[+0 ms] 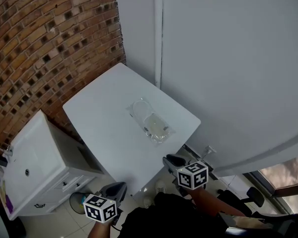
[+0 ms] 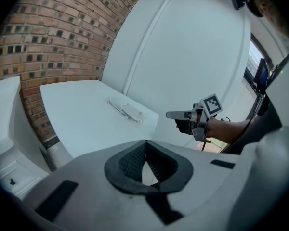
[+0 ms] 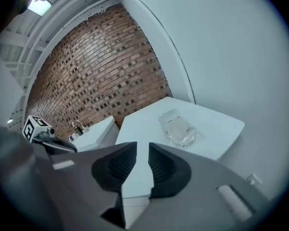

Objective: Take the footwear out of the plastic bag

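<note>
1. Left gripper (image 2: pixel 145 160): the jaws are closed pad to pad and nothing is held. It is kept low off the table's near corner, well apart from the bag, and is judged to be parked. Right gripper (image 3: pixel 137 165): the jaws are set slightly apart with nothing between them; only tabletop is seen through the gap. It is aimed toward the bag, probably pre-set for a pinch.
2. White wall panel (image 1: pixel 228 58): the table is backed against it, so the bag can only be approached from the near side.
3. Brick wall (image 1: pixel 39 43): the far left of the scene is closed off by it. It is not involved.
4. Table (image 1: pixel 109 118): white, and bare except for the bag.
5. Cabinet (image 1: pixel 35 162): white, with a tap fitted; it is placed beside the table on the left. It is not involved.
6. Plastic bag (image 1: pixel 151 122): clear, laid flat on the tabletop on the half nearer the white wall. It is untouched by either gripper.
7. Footwear (image 1: pixel 155 124): a pale item seen through the film and fully enclosed by it. The type can't be told.
8. Status: extraction is judged not started. The bag will likely need to be pinned by one gripper while the footwear is drawn out by the other.
</note>
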A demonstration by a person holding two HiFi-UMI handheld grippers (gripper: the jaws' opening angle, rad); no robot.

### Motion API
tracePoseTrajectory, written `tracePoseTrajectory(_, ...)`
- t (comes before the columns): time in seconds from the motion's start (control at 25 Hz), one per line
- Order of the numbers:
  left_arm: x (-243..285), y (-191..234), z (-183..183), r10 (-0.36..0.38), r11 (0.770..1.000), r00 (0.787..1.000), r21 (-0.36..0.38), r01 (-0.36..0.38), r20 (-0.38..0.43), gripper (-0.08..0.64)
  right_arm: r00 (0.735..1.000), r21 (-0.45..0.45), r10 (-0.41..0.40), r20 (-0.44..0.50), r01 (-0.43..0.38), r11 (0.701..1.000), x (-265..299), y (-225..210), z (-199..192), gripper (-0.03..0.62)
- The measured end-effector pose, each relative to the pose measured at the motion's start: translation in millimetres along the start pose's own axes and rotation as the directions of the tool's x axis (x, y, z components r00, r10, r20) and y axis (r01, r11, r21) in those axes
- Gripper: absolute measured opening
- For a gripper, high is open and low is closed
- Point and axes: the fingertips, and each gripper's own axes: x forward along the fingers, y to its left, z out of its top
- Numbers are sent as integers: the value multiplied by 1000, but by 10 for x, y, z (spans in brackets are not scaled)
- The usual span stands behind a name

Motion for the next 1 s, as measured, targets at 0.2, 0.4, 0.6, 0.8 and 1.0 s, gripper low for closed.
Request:
tracePoseTrajectory(0.2, 45, 97, 276, 63, 998, 998, -18, -62, 24, 6, 988, -173, -117, -98, 99, 980, 681, -631, 259, 180)
tracePoseTrajectory(0.4, 119, 146, 376, 110, 994, 994, -15, -110, 7, 6, 971, -387, -174, -166, 98, 917, 1374, -819, 374, 295)
tracePoseTrajectory(0.6, 188, 181, 347, 141, 989, 990, -36, -141, -12, 6, 939, -545, -242, -246, 73, 835, 1802, -886, 158, 299)
tracePoseTrajectory(0.8, 252, 228, 321, 147, 986, 989, -74, -148, -19, 6, 902, -538, -304, -306, 99, 837, 1961, -1120, -3, 284)
tracePoseTrajectory(1.0, 287, 386, 453, 142, 987, 990, -70, -143, -14, 6, 902, -604, -309, -302, 70, 794, 1959, -1121, -18, 208)
